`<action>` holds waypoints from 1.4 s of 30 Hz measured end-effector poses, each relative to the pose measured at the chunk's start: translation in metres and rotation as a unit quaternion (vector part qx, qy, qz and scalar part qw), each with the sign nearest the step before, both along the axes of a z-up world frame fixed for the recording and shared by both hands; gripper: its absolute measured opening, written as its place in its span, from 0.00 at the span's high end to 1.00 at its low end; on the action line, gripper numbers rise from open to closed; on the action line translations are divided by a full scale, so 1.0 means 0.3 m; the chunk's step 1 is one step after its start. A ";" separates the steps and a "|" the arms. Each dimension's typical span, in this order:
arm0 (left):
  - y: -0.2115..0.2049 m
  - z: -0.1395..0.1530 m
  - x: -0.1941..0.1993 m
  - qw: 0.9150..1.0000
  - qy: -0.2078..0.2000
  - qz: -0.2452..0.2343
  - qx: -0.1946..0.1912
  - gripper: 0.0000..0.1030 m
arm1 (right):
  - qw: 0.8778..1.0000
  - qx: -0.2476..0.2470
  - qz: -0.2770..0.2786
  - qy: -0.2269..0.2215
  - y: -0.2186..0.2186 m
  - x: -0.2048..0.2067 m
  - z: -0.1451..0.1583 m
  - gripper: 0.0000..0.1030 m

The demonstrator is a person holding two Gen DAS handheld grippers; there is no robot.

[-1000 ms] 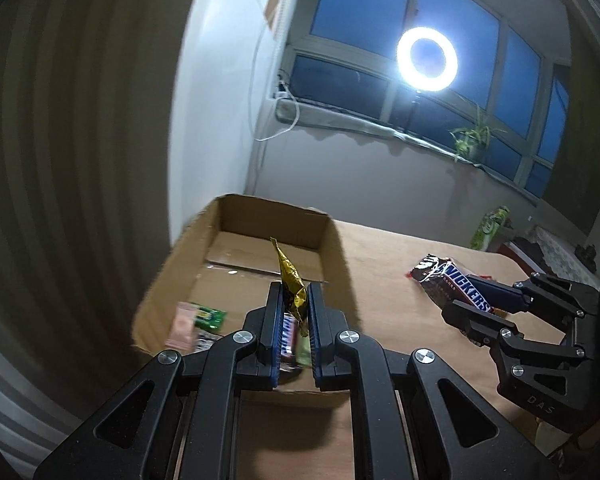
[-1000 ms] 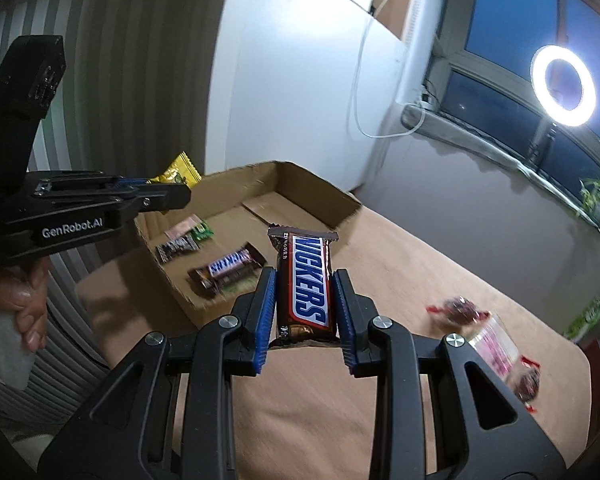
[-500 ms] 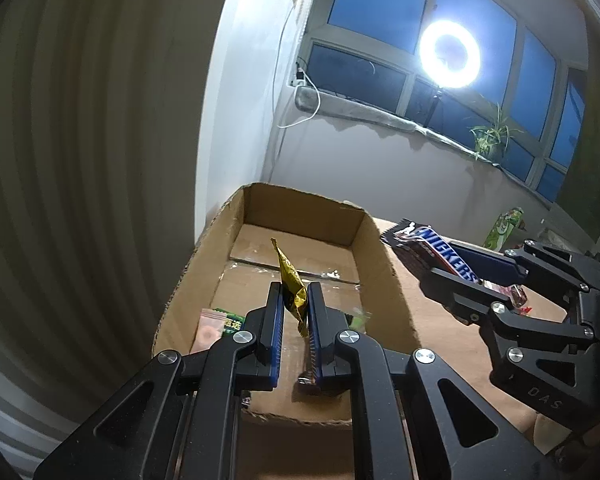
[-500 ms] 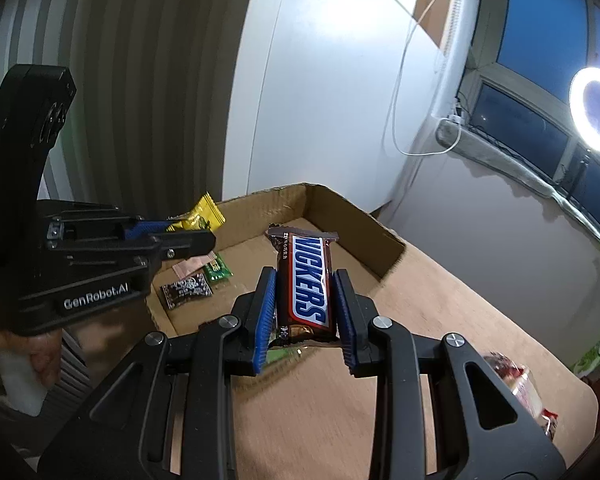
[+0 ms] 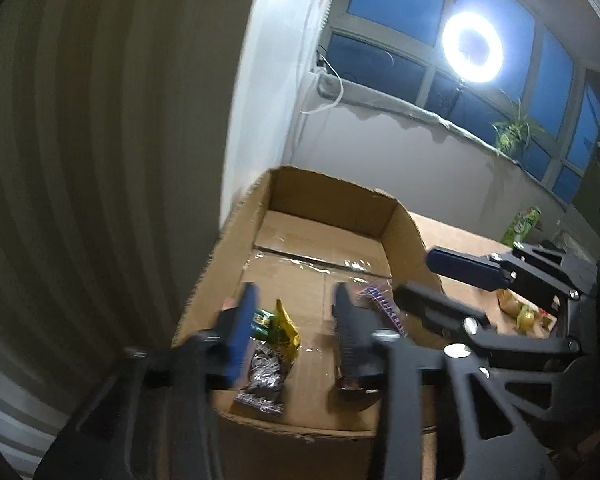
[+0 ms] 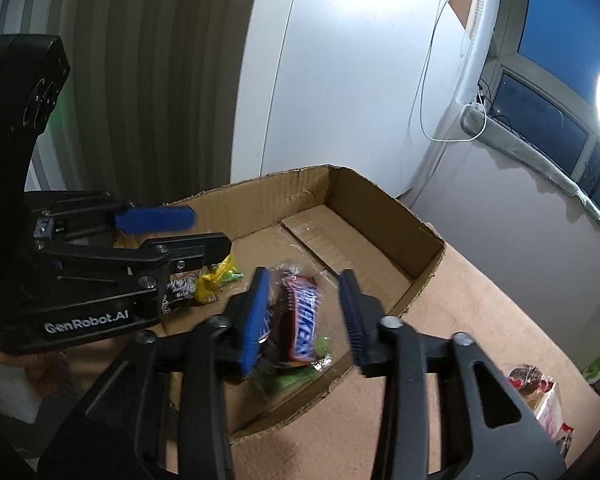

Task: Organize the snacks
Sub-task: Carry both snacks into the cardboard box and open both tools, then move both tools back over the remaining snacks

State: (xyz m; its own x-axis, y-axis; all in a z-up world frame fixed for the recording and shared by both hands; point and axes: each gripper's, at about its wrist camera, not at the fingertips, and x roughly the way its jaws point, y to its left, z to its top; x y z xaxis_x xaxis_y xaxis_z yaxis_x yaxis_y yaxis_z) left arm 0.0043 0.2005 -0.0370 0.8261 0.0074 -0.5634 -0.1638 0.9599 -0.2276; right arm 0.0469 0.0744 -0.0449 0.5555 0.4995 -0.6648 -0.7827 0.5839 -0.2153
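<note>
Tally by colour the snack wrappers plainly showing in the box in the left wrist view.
Yellow wrapper: 1
Green packet: 1
Black-and-silver wrapper: 1
Brown Snickers bar: 1
Total: 4 in the cardboard box; more may be hidden.

Snickers bar (image 6: 300, 312) — tilted, inside cardboard box (image 6: 396, 216)
</note>
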 end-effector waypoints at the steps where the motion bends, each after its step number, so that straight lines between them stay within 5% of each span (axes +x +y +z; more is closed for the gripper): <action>1: 0.002 0.004 -0.010 1.000 -0.003 0.004 0.000 0.53 | 1.000 0.001 -0.003 -0.001 -0.011 -0.003 0.000 0.48; 15: -0.040 0.068 -0.076 1.000 -0.026 -0.008 0.005 0.52 | 0.998 0.025 -0.049 -0.021 -0.149 -0.108 0.049 0.37; 20: -0.096 0.104 -0.091 0.999 -0.034 -0.019 0.017 0.42 | 0.997 0.035 -0.059 -0.027 -0.216 -0.146 0.076 0.37; 42: -0.632 0.159 -0.007 0.987 -0.018 -0.133 0.092 0.33 | 0.975 0.100 -0.199 -0.019 -0.861 -0.130 0.082 0.31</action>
State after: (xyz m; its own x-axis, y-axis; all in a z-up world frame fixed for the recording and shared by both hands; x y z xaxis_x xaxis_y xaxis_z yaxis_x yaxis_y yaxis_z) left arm 0.0022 0.0108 0.0108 0.8325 -0.1133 -0.5422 0.1047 0.9934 -0.0468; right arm 0.0079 -0.1840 -0.0202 0.7540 0.3561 -0.5520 -0.4788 0.8733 -0.0906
